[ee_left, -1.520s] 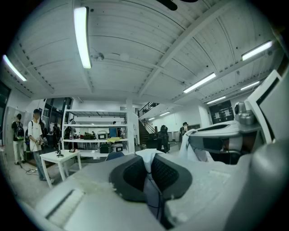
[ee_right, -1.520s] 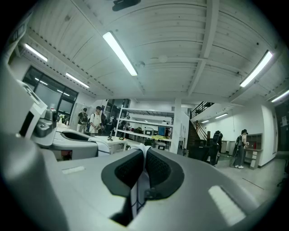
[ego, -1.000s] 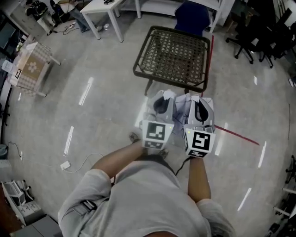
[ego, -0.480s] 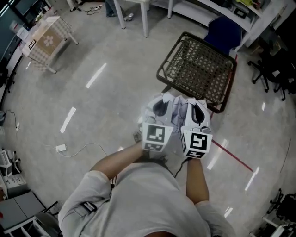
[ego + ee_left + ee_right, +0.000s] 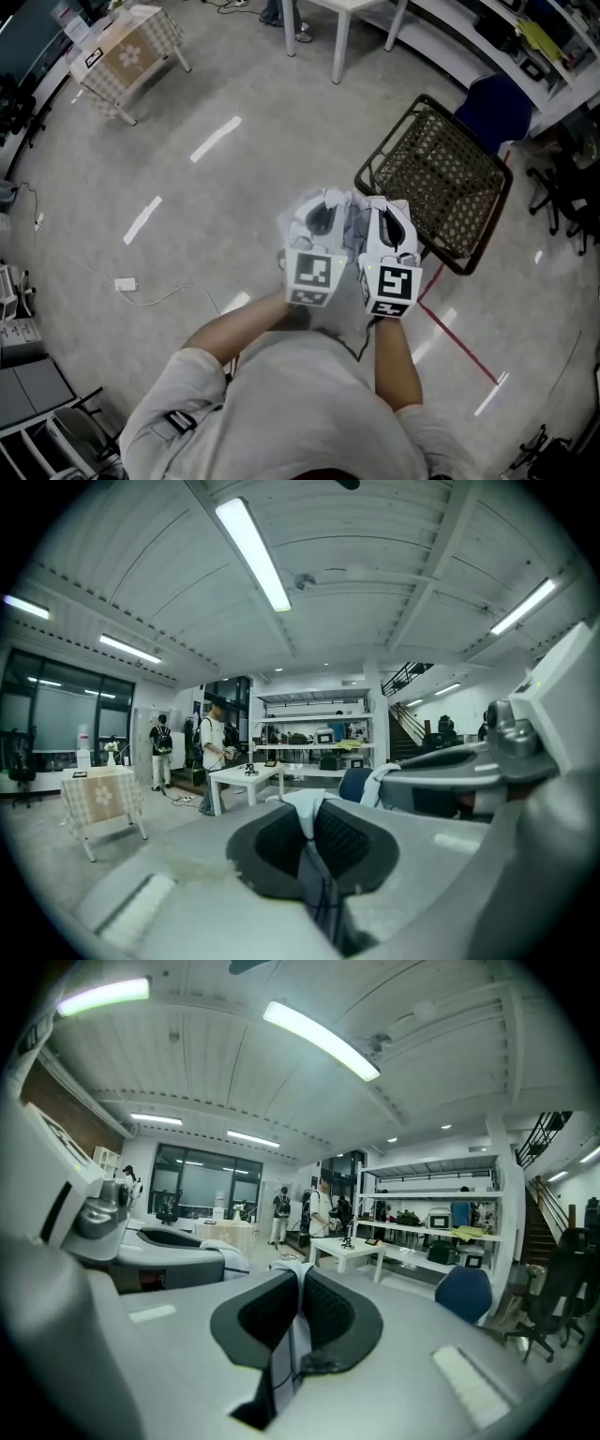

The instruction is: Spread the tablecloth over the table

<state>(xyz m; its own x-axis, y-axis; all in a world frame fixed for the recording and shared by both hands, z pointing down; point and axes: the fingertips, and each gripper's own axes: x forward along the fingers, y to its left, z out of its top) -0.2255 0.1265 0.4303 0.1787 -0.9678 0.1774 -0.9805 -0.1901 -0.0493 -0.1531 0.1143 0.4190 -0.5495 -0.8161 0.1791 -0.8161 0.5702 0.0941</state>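
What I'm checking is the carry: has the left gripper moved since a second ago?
Yes. The left gripper, shut on the cloth, has swung left: the wicker table, straight ahead of it before, now lies to its right.

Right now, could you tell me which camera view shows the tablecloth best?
The head view: it shows the bunched tablecloth from above. The left gripper view and right gripper view each show only a thin fold pinched between shut jaws.

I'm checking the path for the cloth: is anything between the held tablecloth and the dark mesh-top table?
Nothing visible. The left gripper and right gripper pinch the tablecloth; only bare floor lies between it and the mesh-top table, whose top is bare. The blue chair stands beyond it.
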